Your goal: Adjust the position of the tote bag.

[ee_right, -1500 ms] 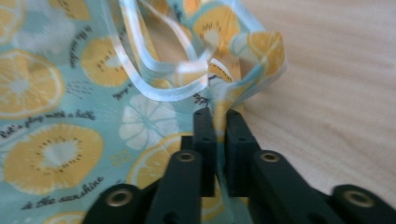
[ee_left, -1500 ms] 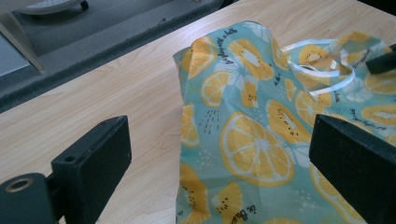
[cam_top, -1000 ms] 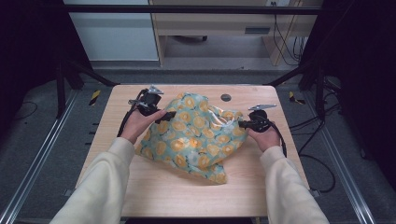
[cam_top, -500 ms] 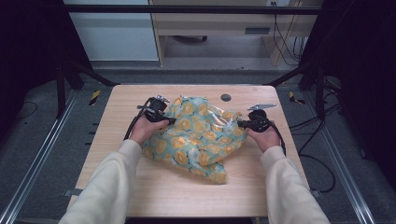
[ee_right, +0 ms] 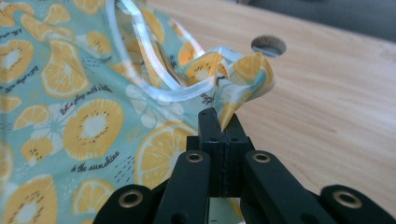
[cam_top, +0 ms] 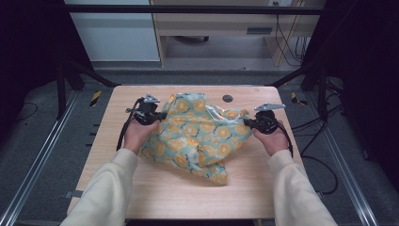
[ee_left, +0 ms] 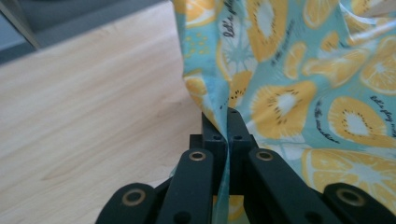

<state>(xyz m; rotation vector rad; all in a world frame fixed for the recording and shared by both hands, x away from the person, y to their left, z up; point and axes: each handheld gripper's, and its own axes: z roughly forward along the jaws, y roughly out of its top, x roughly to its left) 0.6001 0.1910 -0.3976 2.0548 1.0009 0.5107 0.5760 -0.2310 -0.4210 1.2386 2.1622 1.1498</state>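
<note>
Across the pale wooden tabletop (cam_top: pixel 117 136) lies a teal fruit-print plastic sheet (cam_top: pixel 200 134), its opposite edges pinched by the clenched left tool (cam_top: pixel 161 115) and right tool (cam_top: pixel 244 124); thin slick film may slip free if pulled apart hard.

Fruit-print bag (cam_top: pixel 197 136) lies mid-bench (cam_top: pixel 141 188), one corner trailing toward the near edge. Left gripper (cam_top: pixel 157 115) at its left edge, right gripper (cam_top: pixel 247 123) at its right; both apparently pinching the material. Round hole (cam_top: pixel 227 98) near far edge.
</note>
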